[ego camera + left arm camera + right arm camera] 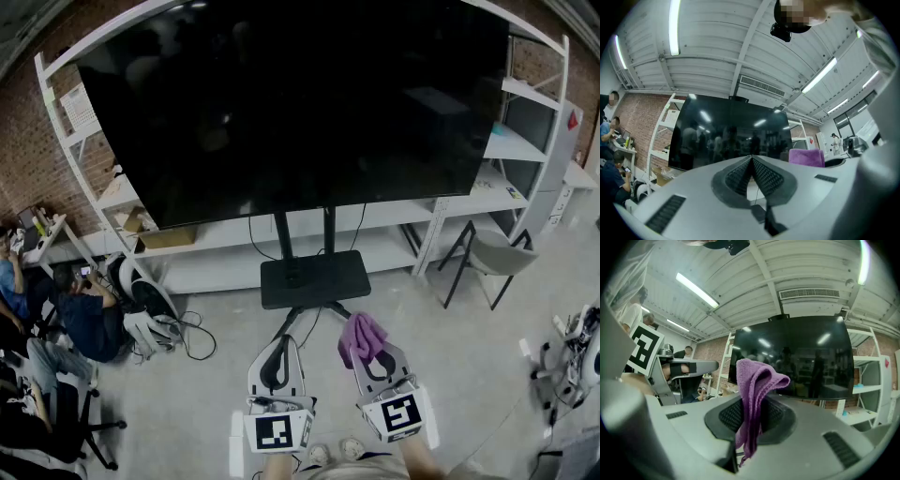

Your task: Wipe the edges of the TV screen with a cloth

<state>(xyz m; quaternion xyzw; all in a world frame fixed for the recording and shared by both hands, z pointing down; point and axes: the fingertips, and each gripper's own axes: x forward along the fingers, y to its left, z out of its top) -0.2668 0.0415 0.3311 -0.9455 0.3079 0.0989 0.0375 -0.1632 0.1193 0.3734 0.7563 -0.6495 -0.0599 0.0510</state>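
Cloth (361, 336), purple, sits clamped in the right gripper (373, 361) beside the left gripper (277, 354), pinched closed on nothing, both well below the dark TV screen (300, 103) on its black stand (314, 279), white shelves (511, 145) behind.

Open floor (427, 342) before TV stand (314, 279)

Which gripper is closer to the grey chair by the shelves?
Right. The right gripper, holding the purple cloth, sits left of the chair; the left gripper, shut and empty, is farther left.

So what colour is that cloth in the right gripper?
Purple; the cloth shows best in the right gripper view.
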